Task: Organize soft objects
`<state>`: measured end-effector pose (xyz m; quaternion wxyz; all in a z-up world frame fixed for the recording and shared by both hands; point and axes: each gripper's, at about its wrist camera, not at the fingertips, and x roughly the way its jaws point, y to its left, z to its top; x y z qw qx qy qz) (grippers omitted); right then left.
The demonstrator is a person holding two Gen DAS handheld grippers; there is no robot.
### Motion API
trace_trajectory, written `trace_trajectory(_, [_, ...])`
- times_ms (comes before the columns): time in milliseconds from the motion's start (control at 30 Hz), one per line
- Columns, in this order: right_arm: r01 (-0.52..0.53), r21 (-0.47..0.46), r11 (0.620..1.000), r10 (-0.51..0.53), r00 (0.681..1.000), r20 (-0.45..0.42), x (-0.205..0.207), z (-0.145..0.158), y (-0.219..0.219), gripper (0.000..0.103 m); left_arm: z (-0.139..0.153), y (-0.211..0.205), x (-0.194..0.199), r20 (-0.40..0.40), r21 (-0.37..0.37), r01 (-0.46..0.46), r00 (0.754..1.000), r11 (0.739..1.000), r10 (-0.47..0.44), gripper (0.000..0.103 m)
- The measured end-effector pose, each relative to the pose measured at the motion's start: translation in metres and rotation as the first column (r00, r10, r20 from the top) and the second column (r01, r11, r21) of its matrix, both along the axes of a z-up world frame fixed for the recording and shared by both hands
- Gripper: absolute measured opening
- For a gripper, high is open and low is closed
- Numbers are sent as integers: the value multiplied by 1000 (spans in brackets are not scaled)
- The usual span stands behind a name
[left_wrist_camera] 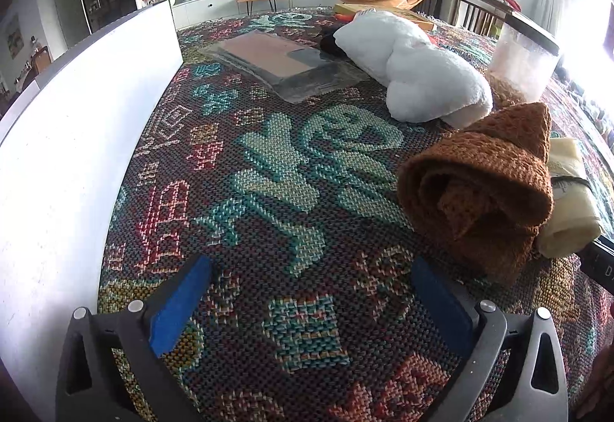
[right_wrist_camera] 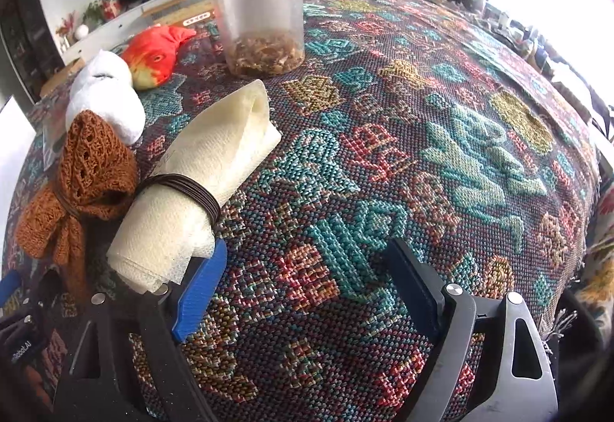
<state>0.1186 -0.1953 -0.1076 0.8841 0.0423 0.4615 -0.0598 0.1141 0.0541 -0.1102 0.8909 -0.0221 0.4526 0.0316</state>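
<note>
Both my tools stand open, nothing between the jaws. Left gripper (left_wrist_camera: 311, 299) hovers over bare cloth (left_wrist_camera: 268, 161); brown knit (left_wrist_camera: 479, 192) lies to its right. Right gripper (right_wrist_camera: 303, 287) has the cream roll (right_wrist_camera: 192, 192) just off its left finger, maybe touching. Risk: closing here pinches tablecloth, or the finger nudges the roll into the knit and jar (right_wrist_camera: 261, 15).

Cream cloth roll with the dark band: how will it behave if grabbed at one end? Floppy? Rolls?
The cream cloth roll is probably soft: its free end gapes loosely, so it would likely sag. The dark band cinches the middle, so it should stay bundled. Being roughly cylindrical, it might roll on the woven tablecloth if nudged sideways.
</note>
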Motion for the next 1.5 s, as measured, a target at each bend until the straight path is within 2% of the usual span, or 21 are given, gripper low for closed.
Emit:
trace_trajectory(267, [7, -3, 1000, -7, 1000, 15, 0, -2, 3, 94, 0, 0, -1, 1, 0, 0, 1000, 1000, 0, 103])
trace_trajectory(1500, [11, -6, 1000, -10, 1000, 28, -1, -2, 4, 95, 0, -1, 0, -1, 2, -1, 1000, 1000, 1, 103])
